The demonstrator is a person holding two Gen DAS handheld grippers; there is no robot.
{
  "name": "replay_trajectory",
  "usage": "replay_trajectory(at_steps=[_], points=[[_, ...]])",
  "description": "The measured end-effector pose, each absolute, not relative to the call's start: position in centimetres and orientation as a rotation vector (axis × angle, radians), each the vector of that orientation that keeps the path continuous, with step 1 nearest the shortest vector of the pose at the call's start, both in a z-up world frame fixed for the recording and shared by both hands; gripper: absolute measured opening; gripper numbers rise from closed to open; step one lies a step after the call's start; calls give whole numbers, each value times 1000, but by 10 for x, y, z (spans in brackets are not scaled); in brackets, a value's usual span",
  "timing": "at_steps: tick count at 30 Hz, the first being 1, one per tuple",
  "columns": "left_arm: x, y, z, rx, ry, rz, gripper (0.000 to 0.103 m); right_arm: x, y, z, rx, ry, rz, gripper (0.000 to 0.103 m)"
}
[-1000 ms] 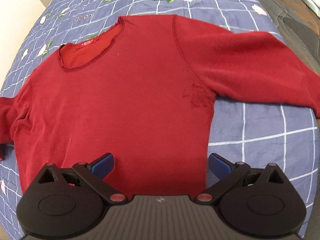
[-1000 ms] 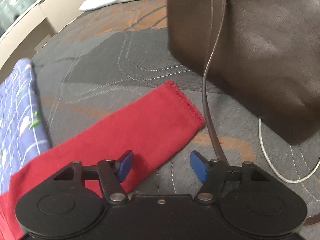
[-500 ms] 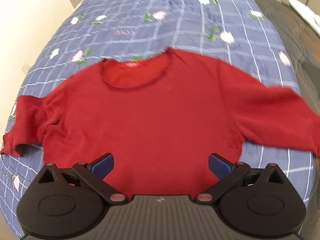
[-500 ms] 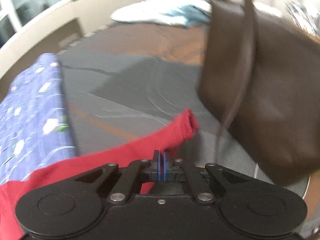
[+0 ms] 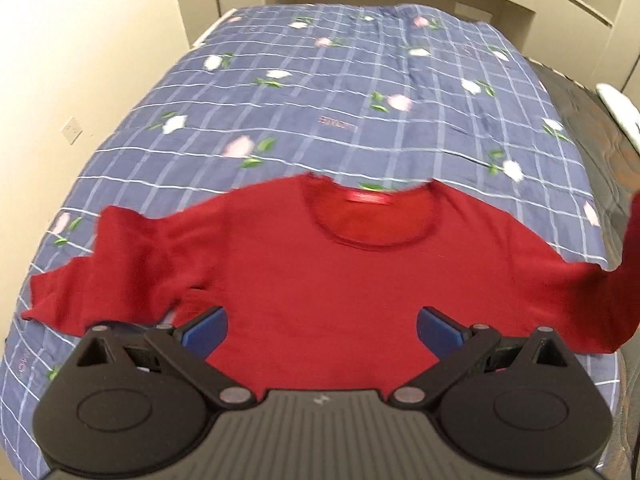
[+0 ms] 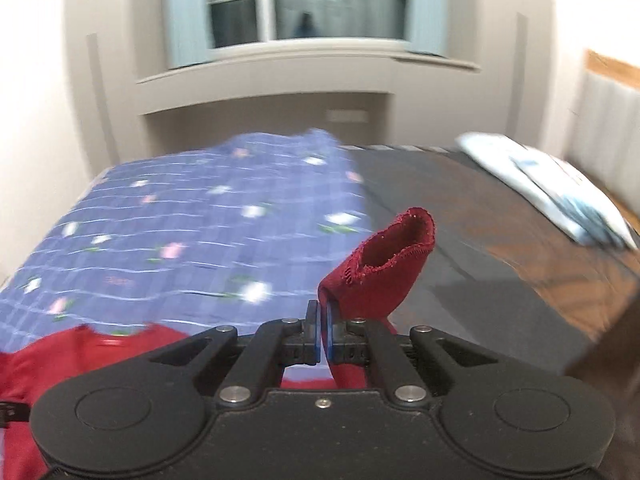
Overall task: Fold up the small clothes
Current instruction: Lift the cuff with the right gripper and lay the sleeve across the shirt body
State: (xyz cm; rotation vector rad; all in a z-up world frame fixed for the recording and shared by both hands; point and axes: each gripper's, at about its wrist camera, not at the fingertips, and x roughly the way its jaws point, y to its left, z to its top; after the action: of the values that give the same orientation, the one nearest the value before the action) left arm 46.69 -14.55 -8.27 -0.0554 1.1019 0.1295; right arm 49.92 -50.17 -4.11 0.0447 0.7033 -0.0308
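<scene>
A red long-sleeved sweater (image 5: 340,272) lies face up on a blue checked floral quilt (image 5: 340,92), collar away from me. My left gripper (image 5: 320,330) hangs open above its lower body with nothing between the fingers. The sweater's left sleeve (image 5: 92,280) lies bent on the quilt. Its right sleeve (image 5: 624,280) rises off the bed at the right edge. My right gripper (image 6: 323,330) is shut on that sleeve near the cuff (image 6: 394,256), which stands up open-ended above the pads. The sweater's body (image 6: 60,364) shows at lower left in the right wrist view.
The quilt (image 6: 192,232) covers the left part of a dark patterned mattress (image 6: 500,280). A white and blue folded cloth (image 6: 552,188) lies at the mattress's far right. A window and sill stand beyond the bed. A cream wall with an outlet (image 5: 72,130) runs along the left.
My right gripper closed on the red sleeve's cuff end and lifted it off the mattress, swinging away from the brown bag. My left gripper drew back and up, still open, so the whole sweater shows.
</scene>
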Motion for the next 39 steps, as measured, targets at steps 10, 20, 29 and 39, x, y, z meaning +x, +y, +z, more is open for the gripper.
replay_trajectory(at_steps=[10, 20, 29, 39], points=[[451, -15, -94, -85, 1116, 218, 103, 508, -299, -70, -50, 778, 227, 2], [439, 58, -117, -124, 1156, 270, 103, 509, -180, -165, -80, 966, 325, 4], [427, 76, -127, -210, 1145, 276, 103, 502, -227, -146, -15, 935, 261, 82], [412, 88, -142, -231, 1182, 355, 103, 526, -357, -171, 50, 992, -89, 90]])
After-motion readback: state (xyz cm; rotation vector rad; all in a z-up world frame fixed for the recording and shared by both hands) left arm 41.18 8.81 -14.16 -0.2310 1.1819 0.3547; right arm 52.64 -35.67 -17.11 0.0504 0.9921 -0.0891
